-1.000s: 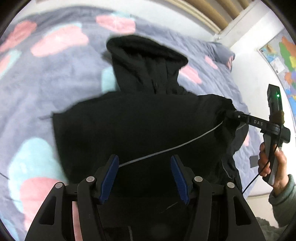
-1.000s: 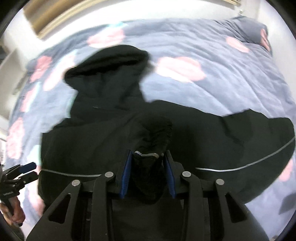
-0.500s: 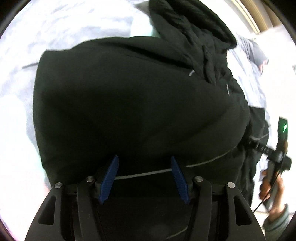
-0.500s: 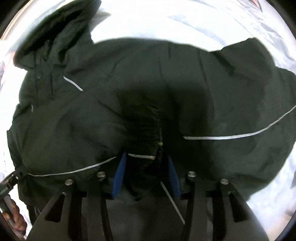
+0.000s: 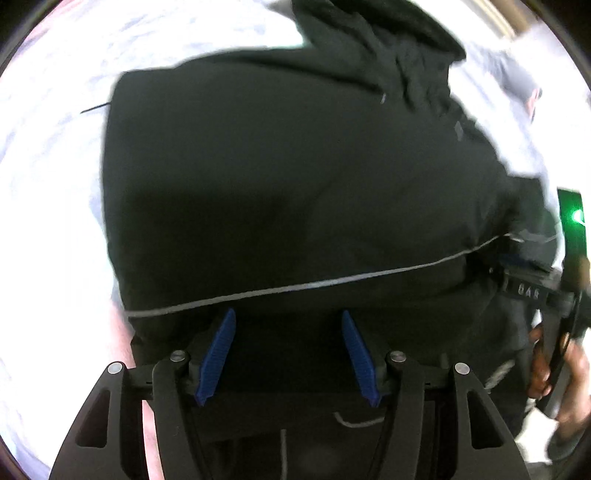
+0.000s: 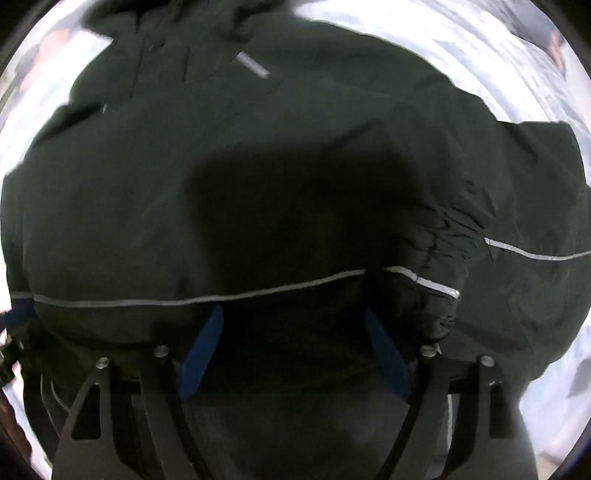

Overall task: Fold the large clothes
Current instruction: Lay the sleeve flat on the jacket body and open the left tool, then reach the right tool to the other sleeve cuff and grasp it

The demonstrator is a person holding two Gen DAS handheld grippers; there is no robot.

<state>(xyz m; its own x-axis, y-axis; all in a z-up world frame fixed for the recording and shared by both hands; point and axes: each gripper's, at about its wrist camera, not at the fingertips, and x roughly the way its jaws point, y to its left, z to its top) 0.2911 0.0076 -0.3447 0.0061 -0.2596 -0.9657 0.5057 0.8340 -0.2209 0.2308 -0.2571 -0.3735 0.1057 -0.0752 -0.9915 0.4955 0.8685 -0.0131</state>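
A large black hooded jacket (image 5: 295,177) with thin grey reflective piping lies spread on the bed and fills both views (image 6: 258,166). Its hood (image 5: 388,33) points away from me. My left gripper (image 5: 288,332) is open, its blue pads (image 5: 221,350) just above the jacket's near hem. My right gripper (image 6: 291,332) is open too, with the hem lying between its wide-spread blue pads (image 6: 201,350). A bunched sleeve cuff (image 6: 436,288) lies just right of the right gripper. The right gripper's body (image 5: 546,295) shows at the right edge of the left wrist view, at the jacket's right side.
The bed cover (image 5: 55,129) is overexposed and looks white around the jacket. A pillow (image 5: 517,81) lies at the far right of the bed. The person's hand (image 5: 565,373) holds the right gripper's handle.
Both grippers came down close over the jacket. The right gripper, shut on bunched black fabric a second ago, has opened wide and let it go; the cuff now lies beside it.
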